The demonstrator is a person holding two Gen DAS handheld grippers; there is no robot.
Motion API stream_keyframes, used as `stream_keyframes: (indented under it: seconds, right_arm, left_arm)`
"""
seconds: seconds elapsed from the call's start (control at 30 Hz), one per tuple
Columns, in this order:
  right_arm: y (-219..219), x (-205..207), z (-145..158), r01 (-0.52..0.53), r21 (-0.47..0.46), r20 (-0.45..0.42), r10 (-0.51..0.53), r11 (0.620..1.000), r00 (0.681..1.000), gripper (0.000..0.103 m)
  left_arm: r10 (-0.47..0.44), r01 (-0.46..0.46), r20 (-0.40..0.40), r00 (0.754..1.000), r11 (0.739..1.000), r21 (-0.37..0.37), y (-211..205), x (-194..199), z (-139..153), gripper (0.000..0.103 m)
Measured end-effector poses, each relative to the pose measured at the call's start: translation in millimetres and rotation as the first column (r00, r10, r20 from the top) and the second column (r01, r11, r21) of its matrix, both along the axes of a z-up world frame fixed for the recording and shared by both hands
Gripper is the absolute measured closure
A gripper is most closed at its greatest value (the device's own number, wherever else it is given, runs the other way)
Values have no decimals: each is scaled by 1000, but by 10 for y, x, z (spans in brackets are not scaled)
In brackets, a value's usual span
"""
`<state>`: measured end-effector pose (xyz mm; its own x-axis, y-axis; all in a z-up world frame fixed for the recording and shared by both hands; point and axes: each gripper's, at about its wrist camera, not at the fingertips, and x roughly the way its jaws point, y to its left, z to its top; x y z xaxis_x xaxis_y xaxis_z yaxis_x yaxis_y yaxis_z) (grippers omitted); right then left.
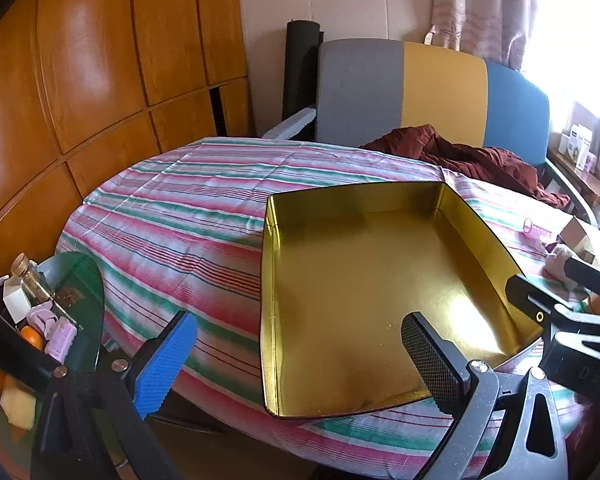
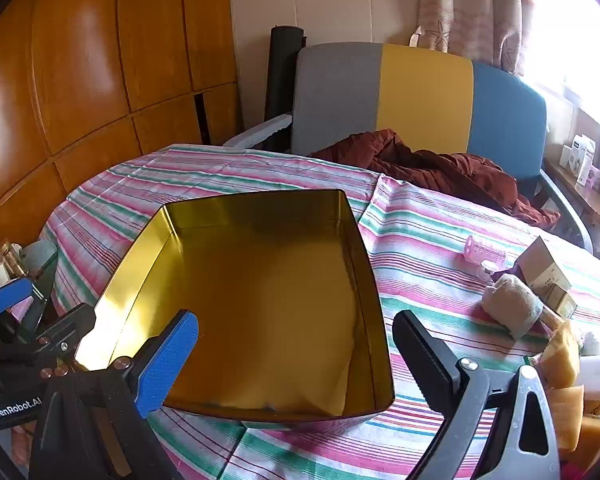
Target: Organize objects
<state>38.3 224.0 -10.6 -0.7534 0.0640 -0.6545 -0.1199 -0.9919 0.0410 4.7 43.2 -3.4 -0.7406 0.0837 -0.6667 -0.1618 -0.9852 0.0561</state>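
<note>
A shallow gold tin [image 1: 360, 280] lies without a lid on the striped tablecloth, with only a few crumbs on its floor. My left gripper [image 1: 300, 364] hangs open over the tin's near left corner, nothing between its blue and black pads. In the right wrist view my right gripper [image 2: 296, 362] stands open over the near edge of the tin [image 2: 268, 300]. Loose objects lie to the right of the tin: a pink hair roller [image 2: 486, 252], a rolled beige cloth [image 2: 512, 304], small cardboard boxes [image 2: 544, 268] and yellow sponges [image 2: 564, 356].
A low glass side table [image 1: 84, 280] at the left carries a jar, a white box, pink items and an orange. A dark red garment [image 2: 440, 172] lies on the grey, yellow and blue chair behind the table. Wooden panels [image 1: 80, 80] line the left wall.
</note>
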Motion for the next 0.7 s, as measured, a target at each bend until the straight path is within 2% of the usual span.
stream_keyframes:
  seconds: [0.4, 0.7]
  right_arm:
    - [239, 104, 29, 52, -15, 1, -52, 999, 999, 3]
    - [541, 276, 66, 137, -16, -2, -137, 990, 991, 3]
  left_arm:
    - [-43, 43, 10, 999, 999, -26, 123, 33, -23, 0]
    - [-84, 85, 18, 996, 996, -32, 199, 54, -29, 0]
